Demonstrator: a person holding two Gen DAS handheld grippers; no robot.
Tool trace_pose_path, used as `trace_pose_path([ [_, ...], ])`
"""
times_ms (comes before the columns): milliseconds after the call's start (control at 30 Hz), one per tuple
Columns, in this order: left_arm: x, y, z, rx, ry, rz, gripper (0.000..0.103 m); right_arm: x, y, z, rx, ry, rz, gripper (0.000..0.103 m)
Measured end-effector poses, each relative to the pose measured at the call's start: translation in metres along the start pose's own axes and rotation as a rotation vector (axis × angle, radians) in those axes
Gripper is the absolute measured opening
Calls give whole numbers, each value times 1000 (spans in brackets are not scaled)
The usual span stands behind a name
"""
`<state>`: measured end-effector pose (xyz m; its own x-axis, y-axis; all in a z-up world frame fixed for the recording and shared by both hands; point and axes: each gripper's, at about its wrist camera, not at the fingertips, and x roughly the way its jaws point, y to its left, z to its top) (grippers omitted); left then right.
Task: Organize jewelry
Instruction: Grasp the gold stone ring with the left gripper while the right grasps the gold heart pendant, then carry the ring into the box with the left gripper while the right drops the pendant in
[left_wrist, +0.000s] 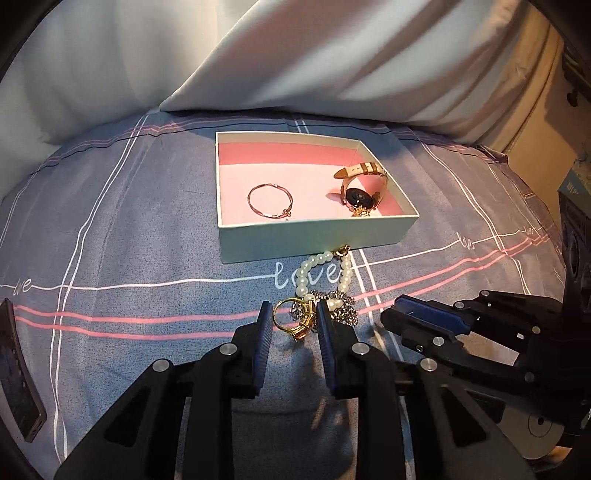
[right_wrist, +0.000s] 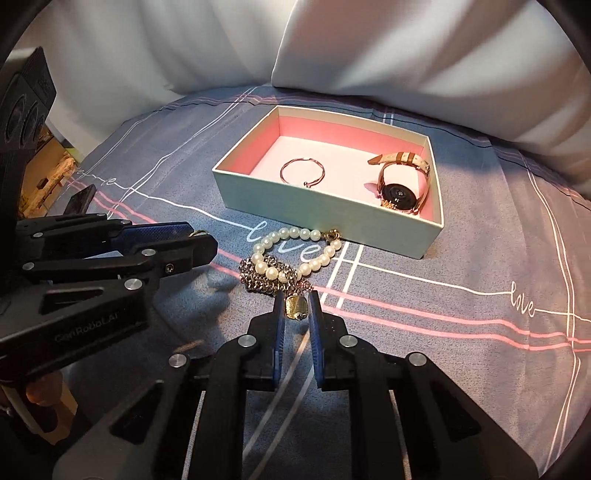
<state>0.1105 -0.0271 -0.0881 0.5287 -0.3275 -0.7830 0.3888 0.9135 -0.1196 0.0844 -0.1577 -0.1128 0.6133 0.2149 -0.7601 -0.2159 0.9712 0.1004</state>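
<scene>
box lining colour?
Pink inside, pale mint-green outside: the box shows it best in the right wrist view.

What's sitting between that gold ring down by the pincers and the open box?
A white pearl bracelet and a tangled silver chain lie on the bedsheet between the gold ring and the pink-lined box, clearest in the left wrist view.

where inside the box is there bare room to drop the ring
Free floor in the box: the strip between the bangle and the watch, plus behind the bangle. Crowded: outside the front wall, pearl bracelet and chain.
</scene>
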Motion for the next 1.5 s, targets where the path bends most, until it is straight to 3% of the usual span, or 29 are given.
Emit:
trace_pose_path([
  [300, -41, -19, 36, 33, -142, 69, 24, -33, -6, 30, 1, -85, 7, 13],
  [533, -44, -18, 41, 2, -147, 41, 24, -40, -13, 37, -5, -85, -2, 13],
  [767, -37, -17, 86, -11, -190, 31, 24, -35, -26, 79, 5, -126, -39, 13],
  [1067, 6, -5, 127, -38, -130, 46, 24, 5, -41, 123, 22, -85, -56, 13],
  [1400, 36, 8, 129, -77, -65, 26, 24, 35, -45, 120, 6, -18, -55, 13],
  [1433, 36, 8, 129, -78, -65, 26, 25, 35, -45, 119, 4, -15, -56, 13],
  [1500, 34, 8, 129, -82, -69, 29, 46, 36, -45, 116, -5, -2, -72, 18],
])
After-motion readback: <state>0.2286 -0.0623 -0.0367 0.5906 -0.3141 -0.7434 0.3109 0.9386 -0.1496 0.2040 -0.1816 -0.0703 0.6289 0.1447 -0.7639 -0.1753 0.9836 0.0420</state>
